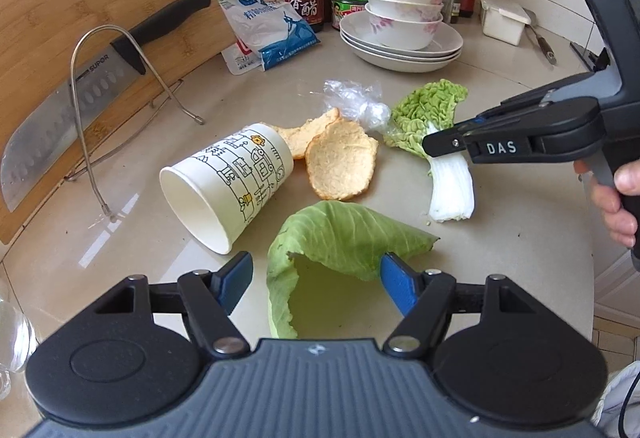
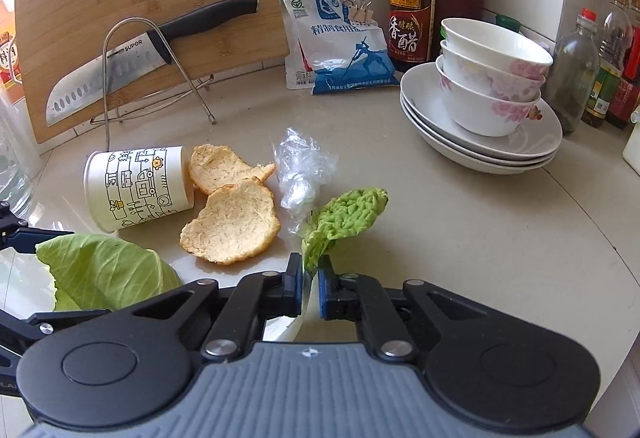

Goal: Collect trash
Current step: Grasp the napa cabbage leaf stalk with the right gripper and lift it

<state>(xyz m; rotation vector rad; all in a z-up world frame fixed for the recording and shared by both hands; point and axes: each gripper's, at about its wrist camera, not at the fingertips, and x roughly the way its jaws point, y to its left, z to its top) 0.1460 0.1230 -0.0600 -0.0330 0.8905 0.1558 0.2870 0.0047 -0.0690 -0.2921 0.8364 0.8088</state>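
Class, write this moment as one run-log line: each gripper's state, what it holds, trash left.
left gripper: open, straddling cabbage leaf | right gripper: shut on napa leaf | left: paper cup, peels, plastic wrap

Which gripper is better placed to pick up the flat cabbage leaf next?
Left. The left gripper has its jaws open on either side of the cabbage leaf. The right gripper is busy: its jaws are already shut on the white stalk of the napa leaf.

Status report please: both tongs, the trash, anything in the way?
Right tongs shut on napa cabbage leaf. Left tongs open around cabbage leaf. Paper cup, peels, plastic wrap remain. Nothing blocking.
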